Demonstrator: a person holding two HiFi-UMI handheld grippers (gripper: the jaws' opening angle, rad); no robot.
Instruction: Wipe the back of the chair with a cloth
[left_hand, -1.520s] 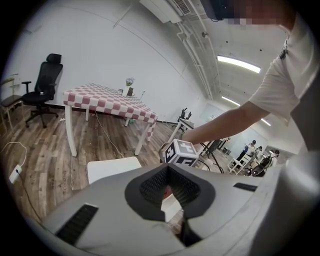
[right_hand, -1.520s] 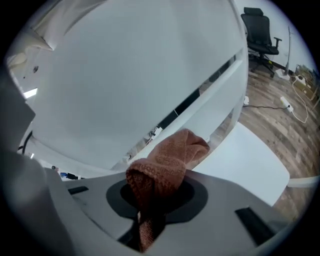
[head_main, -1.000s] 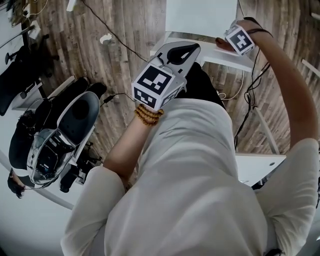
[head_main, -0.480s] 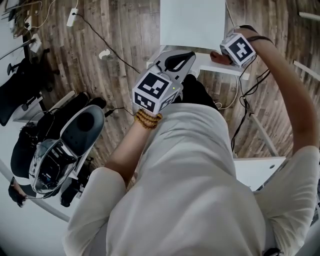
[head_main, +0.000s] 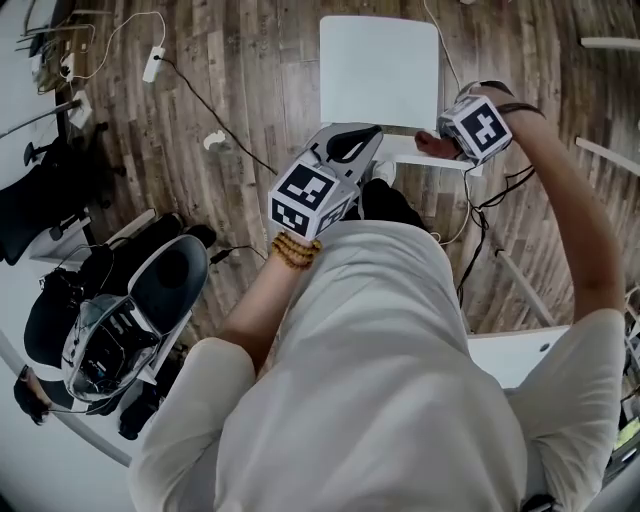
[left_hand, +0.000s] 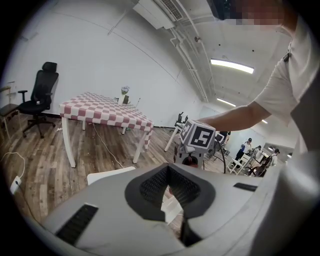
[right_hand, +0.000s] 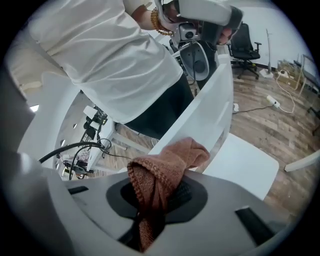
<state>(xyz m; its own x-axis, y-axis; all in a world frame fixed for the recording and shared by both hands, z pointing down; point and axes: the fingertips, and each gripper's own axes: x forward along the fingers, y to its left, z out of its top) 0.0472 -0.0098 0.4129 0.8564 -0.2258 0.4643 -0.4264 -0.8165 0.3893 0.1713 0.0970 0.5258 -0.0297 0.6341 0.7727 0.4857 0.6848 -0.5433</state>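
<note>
The right gripper (right_hand: 167, 182) has its jaws clamped on a rust-brown knitted cloth (right_hand: 167, 160), whose bunched end presses against the top edge of the white chair back (right_hand: 205, 110). In the head view the chair (head_main: 380, 70) stands at 12 o'clock and the cloth at about 1 o'clock. The left gripper (left_hand: 169, 172), at 9 o'clock from the right one, is held clear of the chair, its jaws closed on nothing.

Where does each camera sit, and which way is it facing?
Head view: on the head, facing steeply down at the chair; torso, left gripper, right gripper show.
Left gripper view: on that gripper, facing toward a checkered table; right arm shows.
Right gripper view: on that gripper, facing the chair back over the clamped cloth; torso shows.
Head and right gripper views share chair, torso.
</note>
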